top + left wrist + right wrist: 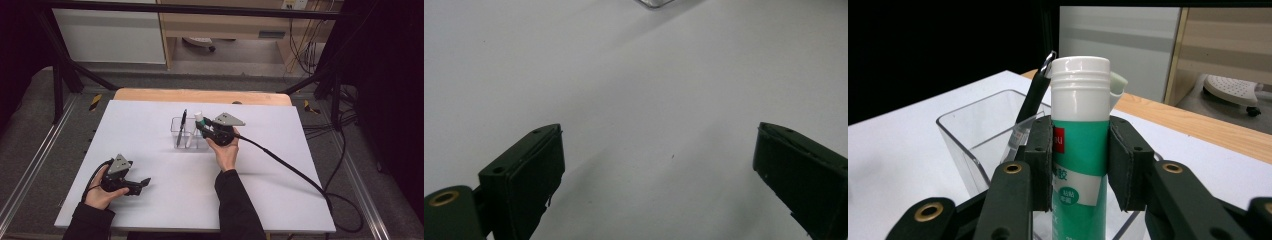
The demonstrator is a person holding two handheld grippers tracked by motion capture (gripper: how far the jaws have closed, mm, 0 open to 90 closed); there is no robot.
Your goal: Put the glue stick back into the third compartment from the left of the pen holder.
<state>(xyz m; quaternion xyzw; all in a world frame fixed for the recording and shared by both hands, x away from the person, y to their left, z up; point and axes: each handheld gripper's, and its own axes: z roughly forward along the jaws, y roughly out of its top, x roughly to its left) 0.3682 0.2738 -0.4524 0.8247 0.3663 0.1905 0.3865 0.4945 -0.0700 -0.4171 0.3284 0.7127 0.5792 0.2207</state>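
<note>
Green-and-white, the tube (1080, 150) stood upright between the pads of the right gripper (1080, 167), which clamped it on both sides at mid-body. The tube sat inside the clear box (973, 135) at mid-table, beside a black pen (1032, 100) leaning in the same box. The left gripper (659, 175) rested near the table's (165, 190) front left, well apart from the tube, jaws spread wide and holding nothing.

Left claw (659, 175) seen from own camera: two black jaws rising from 7 and 5 o'clock, spread wide apart, nothing between. Brass-rimmed hole at 8 o'clock corner. Plain white worktop (634, 90) beyond. Clear container corner (655, 3) at 12 o'clock edge, well apart from jaws.
</note>
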